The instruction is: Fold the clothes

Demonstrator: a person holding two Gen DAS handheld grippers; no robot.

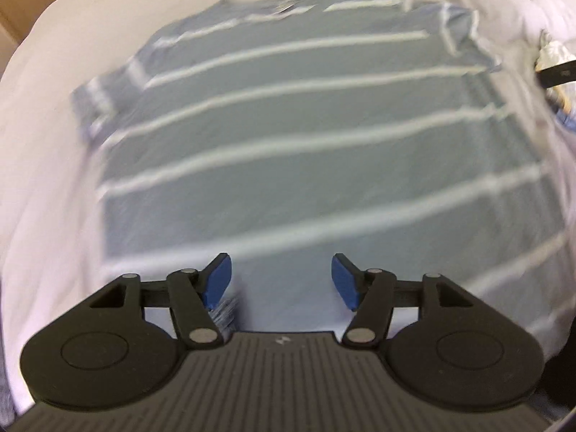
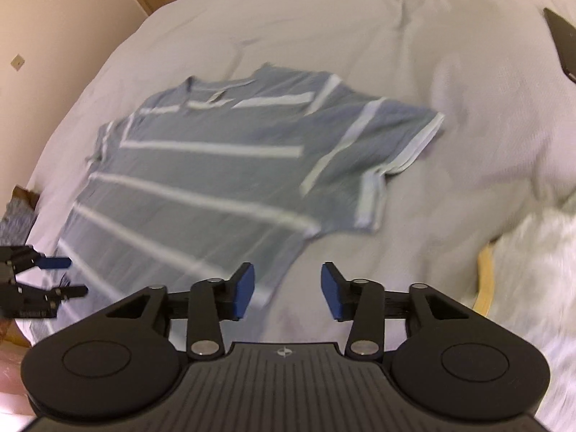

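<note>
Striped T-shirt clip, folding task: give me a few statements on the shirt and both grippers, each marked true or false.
1. The striped T-shirt lies spread flat on the white bedsheet. True.
2. The left gripper is shut on the shirt's hem. False: its jaws stand open with nothing between them.
3. The right gripper is open near the shirt's bottom corner. True.
4. The shirt is already folded in half. False: both sleeves and the whole body lie unfolded.
5. The shirt is plain red. False: it is grey-blue with white stripes.
</note>
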